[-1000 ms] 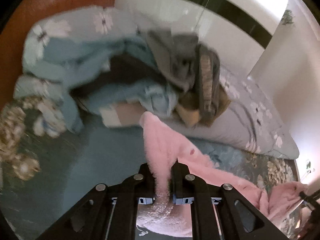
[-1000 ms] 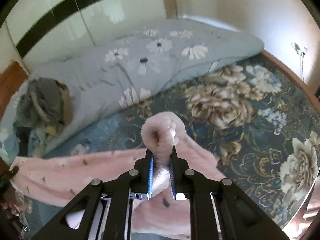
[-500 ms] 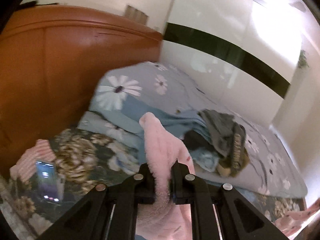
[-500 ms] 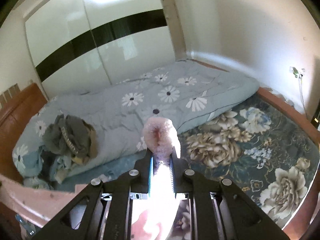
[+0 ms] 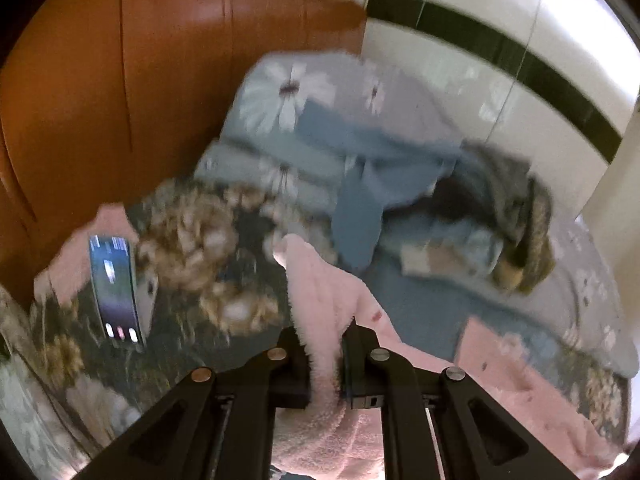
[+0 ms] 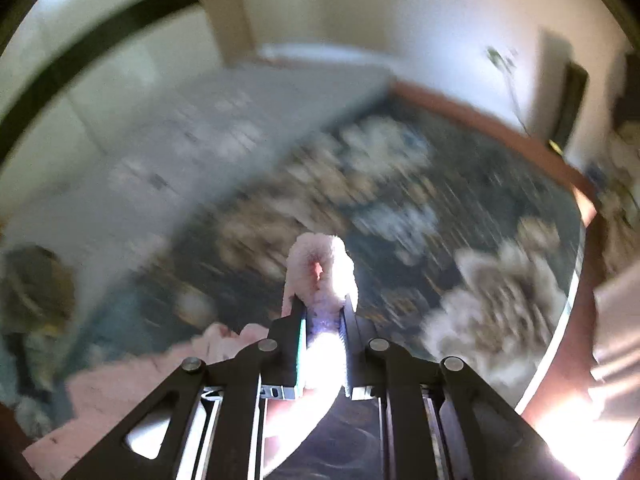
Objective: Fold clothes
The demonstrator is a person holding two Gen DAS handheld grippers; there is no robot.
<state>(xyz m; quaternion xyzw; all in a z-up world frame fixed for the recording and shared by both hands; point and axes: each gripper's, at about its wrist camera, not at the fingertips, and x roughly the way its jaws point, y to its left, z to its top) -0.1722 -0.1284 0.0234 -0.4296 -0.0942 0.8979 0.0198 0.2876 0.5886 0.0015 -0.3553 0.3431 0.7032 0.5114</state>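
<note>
A fluffy pink garment [image 5: 320, 292] with small dark spots is held up over the bed by both grippers. My left gripper [image 5: 323, 332] is shut on one bunched edge of it; the cloth rises past the fingertips and hangs away to the lower right. In the right wrist view, my right gripper [image 6: 323, 304] is shut on another bunched edge of the pink garment [image 6: 320, 268], which sticks up between the jaws. More of the same cloth trails at the lower left. This view is motion-blurred.
A bed with a dark floral sheet [image 5: 192, 240] and a grey daisy-print duvet [image 5: 320, 92] lies below. A pile of blue and grey clothes [image 5: 460, 208] sits by the orange wooden headboard [image 5: 120, 80]. A lit phone [image 5: 116, 288] lies on the sheet. The wooden bed rim [image 6: 500, 128] runs at right.
Both grippers have swung sideways with the pink garment still clamped. The left view now faces the headboard and phone; the right view has swept toward the bed's foot and blurred.
</note>
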